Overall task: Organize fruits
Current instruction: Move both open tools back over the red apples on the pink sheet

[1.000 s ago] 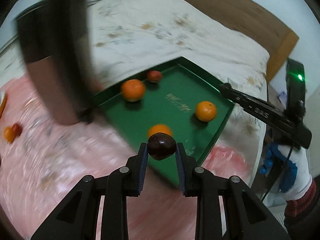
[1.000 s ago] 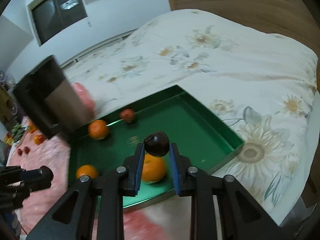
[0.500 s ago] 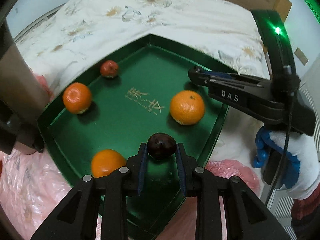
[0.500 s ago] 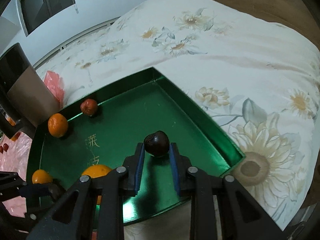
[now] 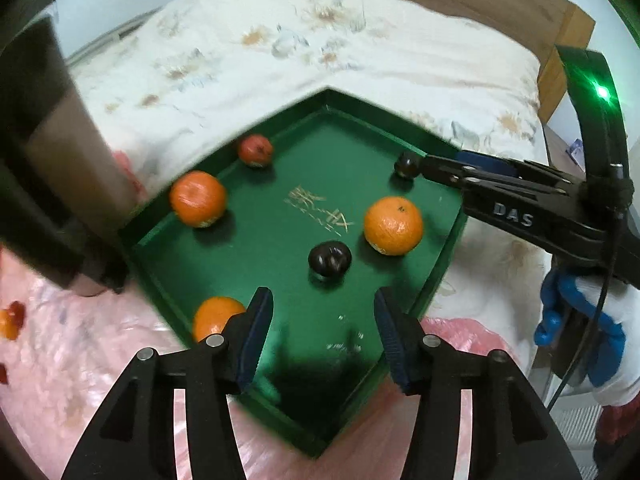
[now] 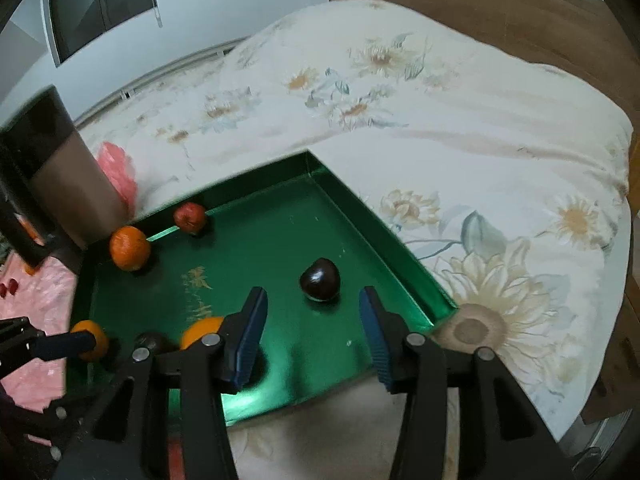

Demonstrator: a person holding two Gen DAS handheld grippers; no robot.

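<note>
A green tray [image 5: 280,248] lies on the bed. In it are three oranges [image 5: 393,225], a red fruit [image 5: 255,150] and two dark plums. One plum [image 5: 330,258] rests on the tray floor just ahead of my left gripper [image 5: 324,304], whose jaws are opening with nothing between them. The other plum [image 6: 320,279] sits on the tray [image 6: 280,240] just beyond my right gripper [image 6: 312,308], also opening and holding nothing. In the left wrist view the right gripper [image 5: 424,166] reaches in from the right beside its plum [image 5: 406,164].
A dark box [image 5: 48,152] stands against the tray's left side. Pink plastic sheet [image 5: 80,360] with small loose fruits [image 5: 8,320] lies at the left. A floral quilt [image 6: 480,140] surrounds the tray, with a wooden headboard [image 6: 520,12] behind. A gloved hand [image 5: 580,320] holds the right gripper.
Both grippers moved over the tray, then spread their jaws. Each let go of its dark plum, and both plums now lie on the tray floor.
</note>
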